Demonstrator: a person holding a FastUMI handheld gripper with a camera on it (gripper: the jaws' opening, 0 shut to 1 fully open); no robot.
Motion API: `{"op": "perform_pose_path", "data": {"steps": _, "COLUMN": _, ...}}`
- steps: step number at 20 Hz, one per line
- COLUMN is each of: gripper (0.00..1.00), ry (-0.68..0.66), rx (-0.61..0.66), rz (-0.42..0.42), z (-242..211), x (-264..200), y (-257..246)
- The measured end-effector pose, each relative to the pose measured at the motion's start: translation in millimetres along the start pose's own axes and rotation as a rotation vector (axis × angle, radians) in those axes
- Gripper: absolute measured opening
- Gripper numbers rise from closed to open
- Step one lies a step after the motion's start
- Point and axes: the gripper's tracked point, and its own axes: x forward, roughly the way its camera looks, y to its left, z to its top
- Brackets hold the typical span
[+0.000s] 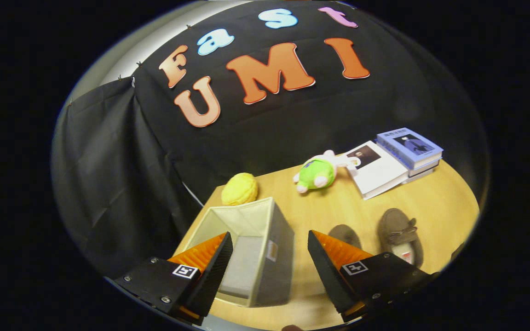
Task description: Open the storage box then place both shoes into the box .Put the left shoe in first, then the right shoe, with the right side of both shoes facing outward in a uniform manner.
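1. Plainly, the hand-held gripper (pixel 269 250) hung above the near part of the light wooden counter (pixel 435 202) with its two fingers spread wide apart, released and grasping nothing.
2. Between and just ahead of the fingers stood the grey fabric storage box (pixel 265 250), a square soft-sided bin with a pale lining; its top was open and its inside looked bare.
3. The left finger (pixel 210 257) overlapped the box's near left wall in the picture; whether it touched the cloth could not be told.
4. The right finger (pixel 334 262) stood beside the box's right wall, partly hiding the first brown suede shoe (pixel 345 233), of which only the rounded end showed.
5. The second brown suede shoe (pixel 400 236), a moccasin with a lace bow and a pale insole, lay just beside the first, further from the box.
6. Beyond the box, at the counter's far edge, sat a yellow rounded plush object (pixel 239 189).
7. A green and white plush toy (pixel 316 174) lay on its side further along, near a white book (pixel 375 169) that leaned against a small stack of blue-covered books (pixel 411 149).
8. Black cloth (pixel 122 184) hung behind the counter.
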Motion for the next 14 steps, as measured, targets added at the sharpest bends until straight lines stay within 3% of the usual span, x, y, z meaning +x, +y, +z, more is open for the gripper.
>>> {"op": "perform_pose_path", "data": {"steps": 5, "gripper": 0.96, "ry": 0.003, "rx": -0.052, "rz": -0.140, "z": -8, "x": -6, "y": -66}}
{"op": "perform_pose_path", "data": {"steps": 14, "gripper": 0.72, "ry": 0.101, "rx": -0.104, "rz": -0.214, "z": -57, "x": 6, "y": -114}}
